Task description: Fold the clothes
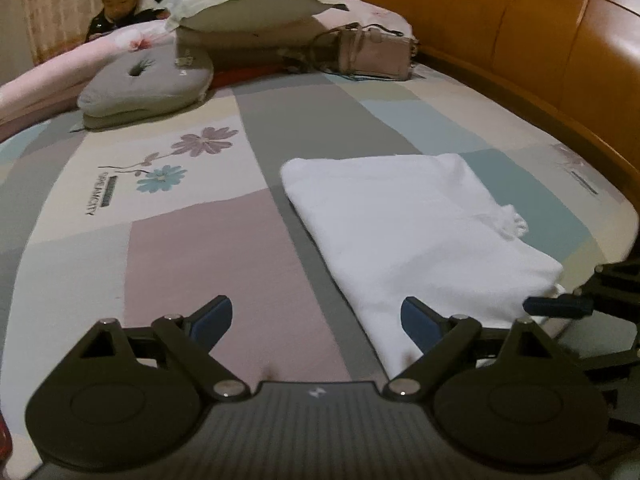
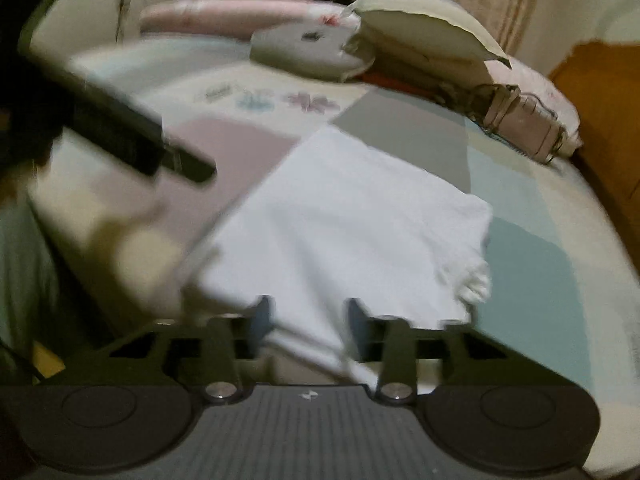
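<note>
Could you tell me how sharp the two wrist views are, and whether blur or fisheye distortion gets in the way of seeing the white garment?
Left wrist view: mostly sharp; the white garment reads clearly, though the fisheye bends the headboard and darkens the corners. Right wrist view: motion-smeared throughout; the garment's edges look soft, and the left gripper is a dark streak.

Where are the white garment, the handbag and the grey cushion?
white garment (image 1: 400, 224), left wrist view, middle of the folded cloth
handbag (image 1: 376, 54), left wrist view, its side panel
grey cushion (image 1: 148, 84), left wrist view, top face
</note>
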A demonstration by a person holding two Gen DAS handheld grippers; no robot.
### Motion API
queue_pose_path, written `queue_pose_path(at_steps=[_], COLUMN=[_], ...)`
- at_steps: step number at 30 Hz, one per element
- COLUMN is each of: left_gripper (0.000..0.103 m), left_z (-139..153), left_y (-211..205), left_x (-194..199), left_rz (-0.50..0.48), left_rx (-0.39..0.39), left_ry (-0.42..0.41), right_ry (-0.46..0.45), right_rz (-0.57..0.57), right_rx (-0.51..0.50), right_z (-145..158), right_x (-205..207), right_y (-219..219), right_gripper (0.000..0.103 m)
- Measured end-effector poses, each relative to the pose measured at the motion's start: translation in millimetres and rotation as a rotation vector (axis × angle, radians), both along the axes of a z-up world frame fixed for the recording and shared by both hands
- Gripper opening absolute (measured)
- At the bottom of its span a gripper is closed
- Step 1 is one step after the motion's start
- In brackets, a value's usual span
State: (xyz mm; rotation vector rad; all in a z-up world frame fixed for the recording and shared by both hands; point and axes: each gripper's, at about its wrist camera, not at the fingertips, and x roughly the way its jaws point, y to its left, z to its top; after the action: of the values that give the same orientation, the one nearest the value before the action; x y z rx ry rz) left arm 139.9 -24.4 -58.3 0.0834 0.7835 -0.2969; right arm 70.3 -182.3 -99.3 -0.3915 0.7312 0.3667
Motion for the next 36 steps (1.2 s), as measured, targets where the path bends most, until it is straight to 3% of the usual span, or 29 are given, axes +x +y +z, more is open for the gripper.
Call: queue_pose_path(at_steps=[6,11,19,21,22,29,34,36], left_gripper=[0.091,0.091,0.091,0.091,0.091,0.091,0.091,0.091], left_z=[-2,0,-2,-3,-3,-5,-8,-8], left_y=[-10,-16,-14,-14,-14,-11,-13,-15], left_x=[-5,-8,-8,-7,-7,-5,-3,-3], left_rz=[-0.045,-0.066,-0.069,-0.074,-0.078,-0.084,-0.097,-0.106], left_rx=[-0.023,-0.026,-0.03,-0.03,-0.027,-0.029,-0.019,-0.005], left_ry=[0.007,0.009,0.027,0.029,0.029,0.035,0.038,0.037], right_ry=[-0.06,-0.123,-0.165,-0.159,-0.155,-0.104,-0.007,-0.016], right_rz=[0.07,0.28,0.491,0.503,0.507,0.417,0.416,0.413], right_rx=[-0.206,-0.47,-0.771,-0.783,-0.785,-0.595,-0.634,-0.596], right_z=[-2,-28,-55,-58,-59,-17,-46,-35], right_x=[-7,-7,1,1,2,-1,-3,-7], right_y=[-6,12,2,0,-1,-16,-20,-21], right_gripper=[0.031,0.031,0.031,0.008,0.005,0.004,0.003,0.003])
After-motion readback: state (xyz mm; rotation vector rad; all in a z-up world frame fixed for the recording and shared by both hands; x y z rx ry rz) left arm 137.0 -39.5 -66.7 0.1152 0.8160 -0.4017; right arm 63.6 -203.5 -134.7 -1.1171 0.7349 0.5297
